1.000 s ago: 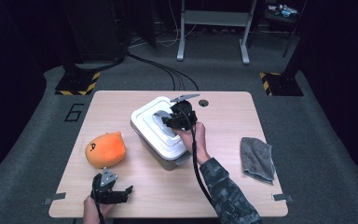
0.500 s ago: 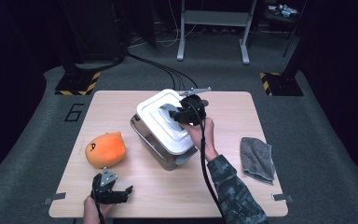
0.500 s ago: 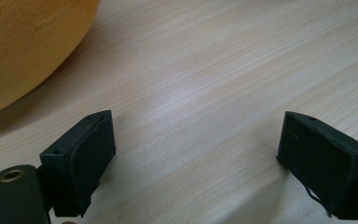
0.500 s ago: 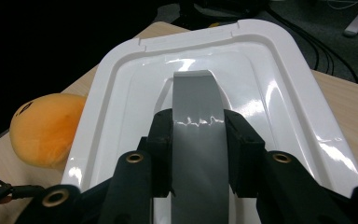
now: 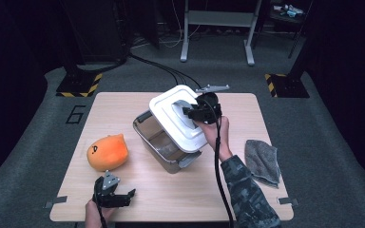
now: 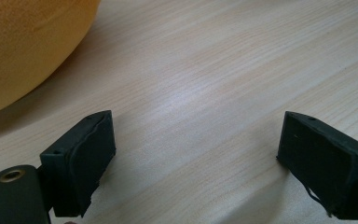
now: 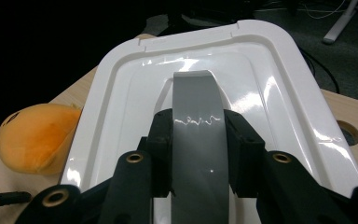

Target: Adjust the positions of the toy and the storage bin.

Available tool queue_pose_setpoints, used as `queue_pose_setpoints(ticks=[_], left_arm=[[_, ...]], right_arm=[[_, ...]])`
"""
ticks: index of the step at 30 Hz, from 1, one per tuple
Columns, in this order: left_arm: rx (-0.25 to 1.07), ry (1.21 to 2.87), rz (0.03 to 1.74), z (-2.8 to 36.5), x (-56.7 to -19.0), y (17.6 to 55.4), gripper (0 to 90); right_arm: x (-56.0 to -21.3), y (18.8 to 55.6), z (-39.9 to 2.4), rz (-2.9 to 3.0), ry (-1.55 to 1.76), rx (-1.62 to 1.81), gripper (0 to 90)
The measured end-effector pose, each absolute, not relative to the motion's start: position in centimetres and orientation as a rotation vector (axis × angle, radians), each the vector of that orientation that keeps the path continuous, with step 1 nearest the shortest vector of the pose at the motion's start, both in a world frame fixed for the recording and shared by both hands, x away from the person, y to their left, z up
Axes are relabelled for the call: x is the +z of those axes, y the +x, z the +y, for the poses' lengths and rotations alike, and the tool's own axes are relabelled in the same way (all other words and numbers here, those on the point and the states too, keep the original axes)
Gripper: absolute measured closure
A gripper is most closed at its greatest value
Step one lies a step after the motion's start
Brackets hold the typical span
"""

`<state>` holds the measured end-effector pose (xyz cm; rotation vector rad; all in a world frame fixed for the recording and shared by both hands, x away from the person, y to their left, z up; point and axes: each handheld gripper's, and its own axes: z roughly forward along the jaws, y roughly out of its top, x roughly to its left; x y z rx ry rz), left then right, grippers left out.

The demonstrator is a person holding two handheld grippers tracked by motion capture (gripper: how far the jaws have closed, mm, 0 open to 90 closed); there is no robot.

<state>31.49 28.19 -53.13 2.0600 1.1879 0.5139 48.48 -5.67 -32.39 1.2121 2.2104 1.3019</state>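
Note:
A white lid (image 5: pixel 177 116) with a grey handle (image 7: pixel 196 126) hangs tilted over a clear plastic box (image 5: pixel 158 142) in the middle of the table. My right gripper (image 5: pixel 194 113) is shut on that handle, its black jaws pressing both sides of the handle in the right gripper view. The lid (image 7: pixel 205 88) is raised off the box, whose left part stands uncovered. An orange plush toy (image 5: pixel 106 152) lies left of the box. My left gripper (image 5: pixel 116 197) rests open near the table's front edge, just below the plush (image 6: pixel 23 42), with bare wood between its jaws.
A grey cloth (image 5: pixel 262 161) lies at the table's right edge. The wooden table (image 5: pixel 123 104) has a cable hole (image 7: pixel 347 132) near its far side. Black cables and metal stand legs sit on the floor beyond.
My right gripper has lifted the lid up and toward the far right, uncovering the box's left side. The left gripper has stayed put.

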Motion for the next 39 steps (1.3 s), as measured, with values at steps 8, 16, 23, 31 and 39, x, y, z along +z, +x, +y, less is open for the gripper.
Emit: queue_pose_setpoints(ticks=[8, 16, 23, 31, 39], left_arm=[[0.514, 2.060, 1.188, 28.2, -53.1, 31.5, 10.7], [0.513, 2.061, 1.188, 28.2, -53.1, 31.5, 10.7], [0.508, 2.064, 1.186, 28.2, -53.1, 31.5, 10.7], [0.509, 2.063, 1.187, 28.2, -53.1, 31.5, 10.7], [0.523, 2.059, 1.186, 28.2, -53.1, 31.5, 10.7]], right_arm=[[-31.6, 48.8, -7.5, 2.148, 1.239, 1.322, 65.9], [-31.2, 49.3, -9.5, 2.084, 1.269, 1.314, 65.9], [-31.4, 49.8, -11.2, 2.029, 1.313, 1.297, 65.9], [-32.1, 50.6, -12.5, 1.977, 1.365, 1.264, 65.9], [-32.9, 51.2, -13.6, 1.935, 1.404, 1.233, 65.9]])
